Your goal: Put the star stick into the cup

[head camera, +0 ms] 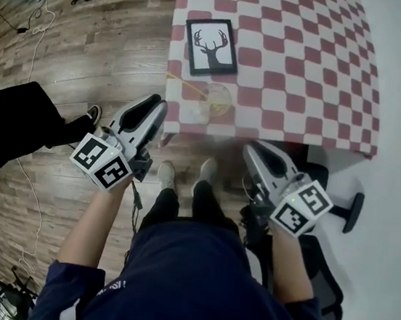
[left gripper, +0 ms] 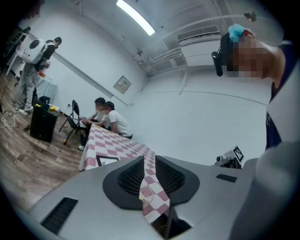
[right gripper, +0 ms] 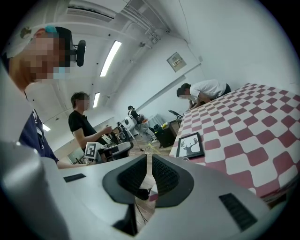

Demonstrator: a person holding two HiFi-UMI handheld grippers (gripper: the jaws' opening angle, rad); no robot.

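A clear cup (head camera: 217,98) stands near the front edge of the checkered table (head camera: 308,67). A thin yellow star stick (head camera: 188,88) slants from the left into the cup. My left gripper (head camera: 156,106) hovers just off the table's front edge, a little left of the cup. It is open, and the cup (left gripper: 147,196) shows through the gap between its jaws (left gripper: 149,159). My right gripper (head camera: 253,149) hangs lower right, off the table. Only a narrow slit shows between its jaws (right gripper: 148,157), with nothing in it.
A framed deer picture (head camera: 212,46) lies on the table behind the cup. Wooden floor with cables (head camera: 34,31) spreads to the left. A person's dark leg and shoe (head camera: 93,114) are at the left. An office chair base (head camera: 348,208) sits at the right. People sit at the table's far end (left gripper: 110,119).
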